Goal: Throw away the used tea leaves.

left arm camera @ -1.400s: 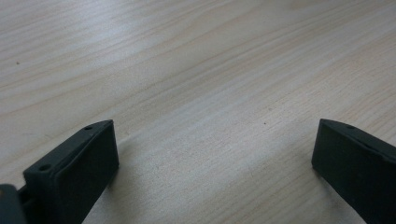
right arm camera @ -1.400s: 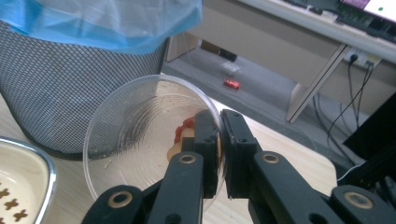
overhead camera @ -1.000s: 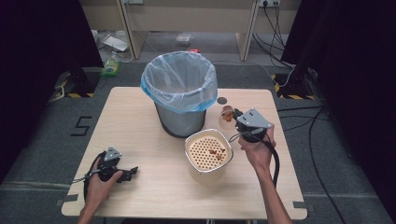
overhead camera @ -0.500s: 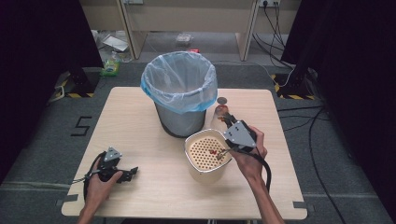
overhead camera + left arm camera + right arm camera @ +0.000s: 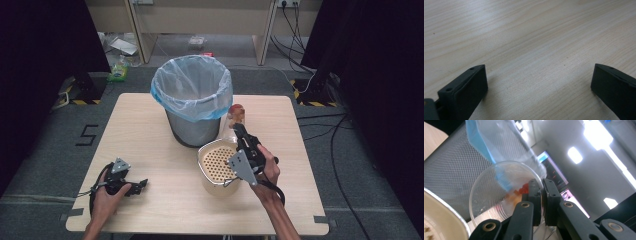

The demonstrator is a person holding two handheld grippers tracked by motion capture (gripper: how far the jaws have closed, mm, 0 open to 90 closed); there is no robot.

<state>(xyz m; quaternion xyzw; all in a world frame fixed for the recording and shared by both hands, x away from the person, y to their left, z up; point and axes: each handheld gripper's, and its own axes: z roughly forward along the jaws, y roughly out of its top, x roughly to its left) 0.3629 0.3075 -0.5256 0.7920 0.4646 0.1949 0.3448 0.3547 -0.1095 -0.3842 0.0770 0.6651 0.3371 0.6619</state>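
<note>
My right gripper is shut on the rim of a clear plastic cup, held tilted between the bin and the strainer. In the right gripper view the jaws pinch the wall of the cup, with one pad inside it, and red and orange bits lie near the pads. A cream perforated strainer bowl stands just below and in front of the cup. At the front left of the table my left gripper rests open, with bare wood between its jaws.
A grey mesh bin lined with a blue-rimmed clear bag stands at the table's back centre, right beside the cup. Its mesh wall is close on the left in the right gripper view. Cables and clutter lie on the floor beyond.
My right hand has carried the cup leftward from the strainer's right side to the gap between bin and strainer. The left hand stayed where it was.
</note>
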